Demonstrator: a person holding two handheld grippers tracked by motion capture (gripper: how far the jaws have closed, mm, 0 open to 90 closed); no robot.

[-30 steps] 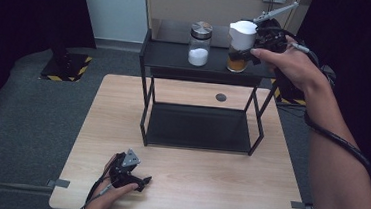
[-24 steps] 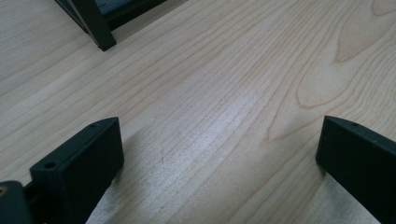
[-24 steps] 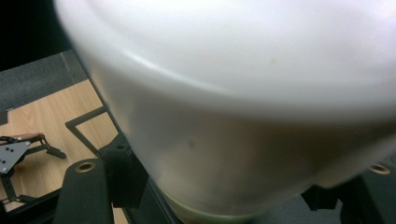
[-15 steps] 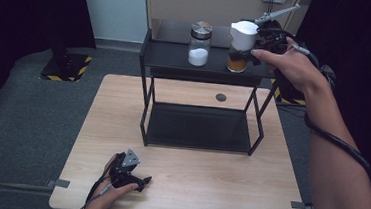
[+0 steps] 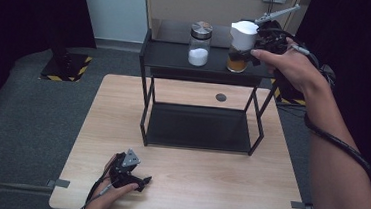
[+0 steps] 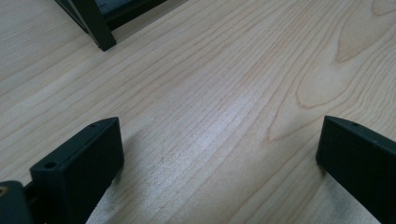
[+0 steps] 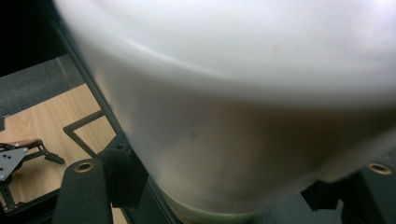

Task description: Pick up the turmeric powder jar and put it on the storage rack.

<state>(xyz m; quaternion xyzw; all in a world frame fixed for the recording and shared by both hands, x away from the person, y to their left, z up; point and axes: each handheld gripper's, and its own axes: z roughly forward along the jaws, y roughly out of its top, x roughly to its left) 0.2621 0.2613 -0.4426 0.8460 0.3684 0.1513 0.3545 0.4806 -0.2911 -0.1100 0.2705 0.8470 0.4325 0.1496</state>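
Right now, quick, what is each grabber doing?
Left gripper: open, holding nothing, low over the wooden table.
Right gripper: closed around the white-capped bottle at the black shelf.

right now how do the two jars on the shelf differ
The left jar has a silver metal lid; the right jar has a taller white cap. The left jar holds white powder at the bottom; the right jar holds amber stuff. The left jar stands free; the right gripper is at the right jar, its jaws on either side of the cap in the right gripper view. Both are clear and upright on the top shelf.
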